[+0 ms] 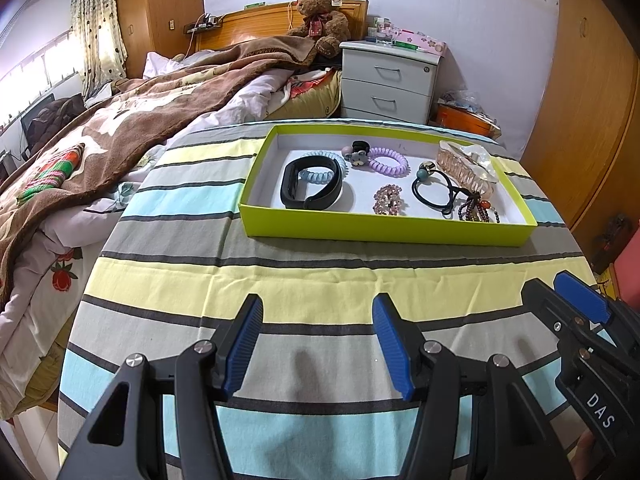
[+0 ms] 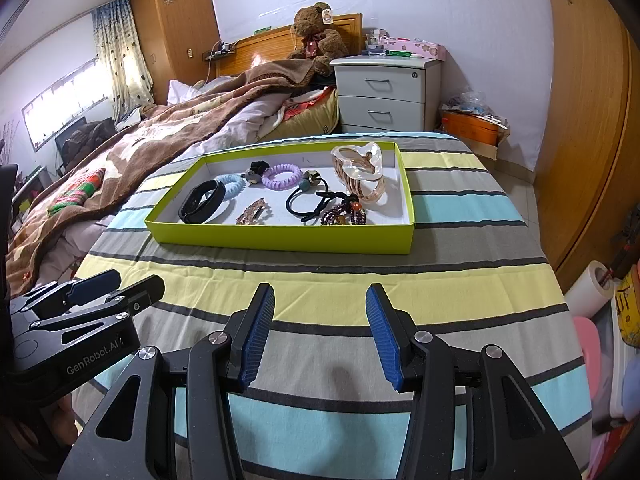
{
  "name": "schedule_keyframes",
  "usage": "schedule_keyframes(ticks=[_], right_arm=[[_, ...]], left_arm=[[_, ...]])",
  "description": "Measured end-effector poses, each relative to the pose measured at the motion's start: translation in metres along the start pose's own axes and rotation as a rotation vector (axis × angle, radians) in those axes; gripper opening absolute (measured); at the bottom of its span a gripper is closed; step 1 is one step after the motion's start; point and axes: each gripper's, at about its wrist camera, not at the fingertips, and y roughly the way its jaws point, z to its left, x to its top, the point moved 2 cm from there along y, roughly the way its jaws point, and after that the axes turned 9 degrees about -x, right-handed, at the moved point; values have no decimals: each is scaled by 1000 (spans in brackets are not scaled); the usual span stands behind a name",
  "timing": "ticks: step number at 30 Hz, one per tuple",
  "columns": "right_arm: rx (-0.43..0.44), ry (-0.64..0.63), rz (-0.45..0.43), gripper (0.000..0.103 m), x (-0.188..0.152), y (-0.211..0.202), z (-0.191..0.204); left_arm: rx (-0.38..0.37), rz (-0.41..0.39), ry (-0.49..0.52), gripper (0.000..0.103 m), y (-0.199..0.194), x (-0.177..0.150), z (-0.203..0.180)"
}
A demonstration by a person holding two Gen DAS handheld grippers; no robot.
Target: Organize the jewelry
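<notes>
A lime-green tray (image 1: 360,232) (image 2: 280,238) sits on the striped table. Inside lie a black wristband (image 1: 312,184) (image 2: 202,200), a blue coil tie (image 1: 320,160), a purple coil tie (image 1: 389,161) (image 2: 282,176), a small mouse clip (image 1: 359,154), a beaded hair clip (image 1: 387,199) (image 2: 253,212), a black elastic tie (image 1: 438,190) (image 2: 316,200), dark bead bracelets (image 1: 478,210) (image 2: 344,212) and a large pink claw clip (image 1: 466,164) (image 2: 362,172). My left gripper (image 1: 318,344) is open and empty, well short of the tray. My right gripper (image 2: 320,336) is open and empty too, beside it.
The striped cloth (image 1: 280,280) covers the table in front of the tray. A bed with a brown blanket (image 1: 120,128) lies left. A white nightstand (image 1: 388,80) and a teddy bear (image 1: 322,16) stand behind. Wooden wardrobe doors (image 1: 592,100) line the right.
</notes>
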Motion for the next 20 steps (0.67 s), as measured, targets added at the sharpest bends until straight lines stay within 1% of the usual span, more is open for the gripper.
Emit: schedule_keyframes(ticks=[20], right_arm=[[0,0,0,49,0,0,0]], left_arm=[[0,5,-7,59,1,-1,2]])
